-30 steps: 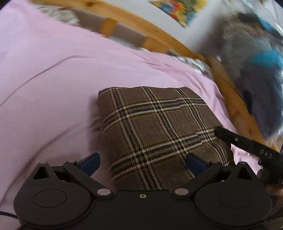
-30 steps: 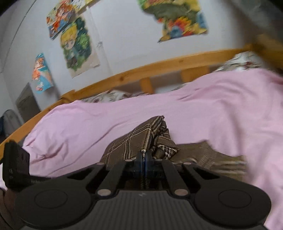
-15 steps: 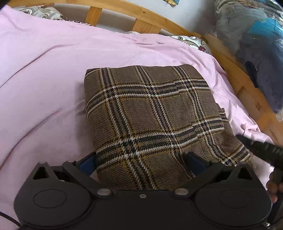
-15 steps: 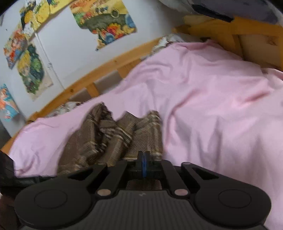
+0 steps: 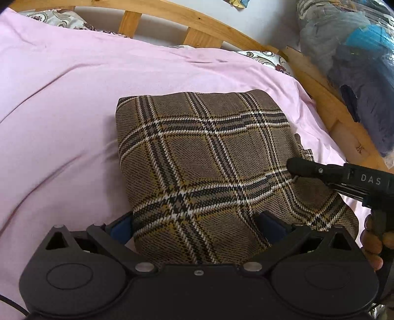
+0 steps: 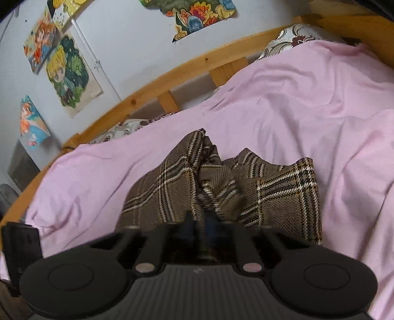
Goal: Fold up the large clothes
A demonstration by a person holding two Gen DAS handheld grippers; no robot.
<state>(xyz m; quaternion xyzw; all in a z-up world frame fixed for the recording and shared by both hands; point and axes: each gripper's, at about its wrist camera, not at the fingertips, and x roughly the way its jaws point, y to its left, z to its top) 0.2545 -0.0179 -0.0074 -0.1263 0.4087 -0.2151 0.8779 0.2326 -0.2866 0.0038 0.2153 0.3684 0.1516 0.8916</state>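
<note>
The brown plaid garment (image 5: 204,167) lies folded mid-frame on the pink sheet (image 5: 61,98) of the wooden bed (image 5: 197,22). The left gripper (image 5: 197,225) sits at its near edge, jaws spread wide on either side of the cloth. From the right, the right gripper (image 6: 205,221) has its jaws clenched on bunched plaid fabric.

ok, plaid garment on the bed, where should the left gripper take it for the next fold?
Probably the near edge of the plaid garment, coming in low from the front. That edge already sits between the open fingers of the left gripper, a thick folded bundle on the pink sheet. The right gripper looks pinched on its right side, so avoid that corner.
</note>
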